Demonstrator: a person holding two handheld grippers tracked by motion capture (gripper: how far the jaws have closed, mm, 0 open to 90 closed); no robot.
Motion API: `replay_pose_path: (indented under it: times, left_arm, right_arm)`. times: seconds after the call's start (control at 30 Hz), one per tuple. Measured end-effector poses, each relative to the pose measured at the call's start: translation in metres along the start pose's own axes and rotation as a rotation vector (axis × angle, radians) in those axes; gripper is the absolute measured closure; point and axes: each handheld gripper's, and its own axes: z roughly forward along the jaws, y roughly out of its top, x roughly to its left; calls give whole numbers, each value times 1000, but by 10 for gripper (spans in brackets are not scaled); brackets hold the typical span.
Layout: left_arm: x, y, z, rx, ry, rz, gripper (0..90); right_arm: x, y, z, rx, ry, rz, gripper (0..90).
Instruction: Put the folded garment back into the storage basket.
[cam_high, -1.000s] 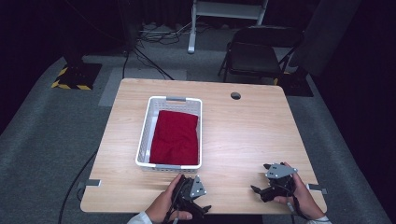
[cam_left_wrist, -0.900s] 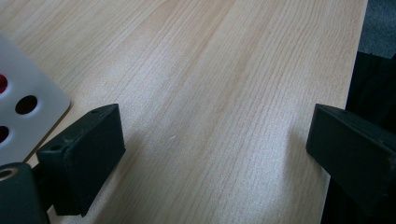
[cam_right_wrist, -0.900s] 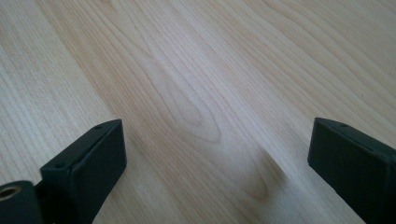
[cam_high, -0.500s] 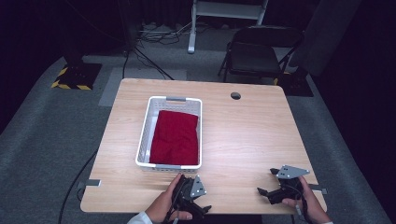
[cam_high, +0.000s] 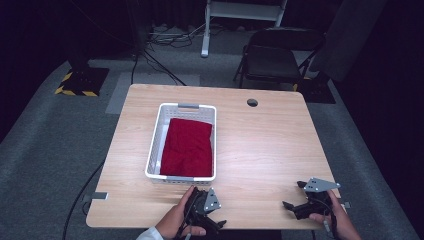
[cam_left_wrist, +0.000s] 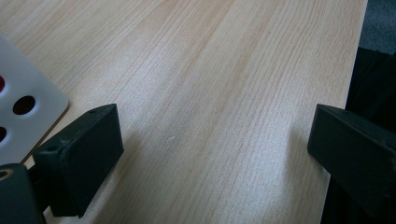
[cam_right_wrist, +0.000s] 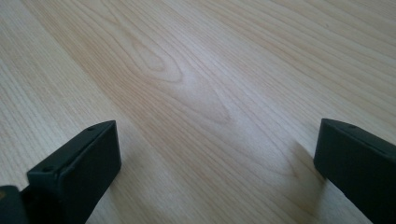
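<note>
Lying folded in the white basket (cam_high: 156, 150) at table (cam_high: 265, 145) centre-left, the red cloth (cam_high: 187, 147) looks put away. Right gripper (cam_high: 296, 196) has drifted out toward the near right corner since a second ago, jaws just opening further, nothing between them. Likely withdrawal after stowing. Left gripper (cam_high: 216, 220) rests just below the basket's near wall, jaws spread wide, empty. Both lie low over bare wood.

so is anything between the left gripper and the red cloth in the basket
Yes: the near wall of the white basket. The red cloth lies inside it, and the left gripper, jaws open, sits on the table just outside that wall. Above the rim, nothing visible blocks the way.
</note>
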Motion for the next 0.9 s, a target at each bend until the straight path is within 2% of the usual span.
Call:
replay_pose_path:
  times: [0.6, 0.9]
  left_arm:
    - [1, 0, 0, 1, 1, 3, 29]
    - [1, 0, 0, 2, 0, 4, 26]
  right_arm:
    - [-15, -12, -12, 0, -48, 48, 4]
    - [-16, -12, -12, -1, -59, 59, 3]
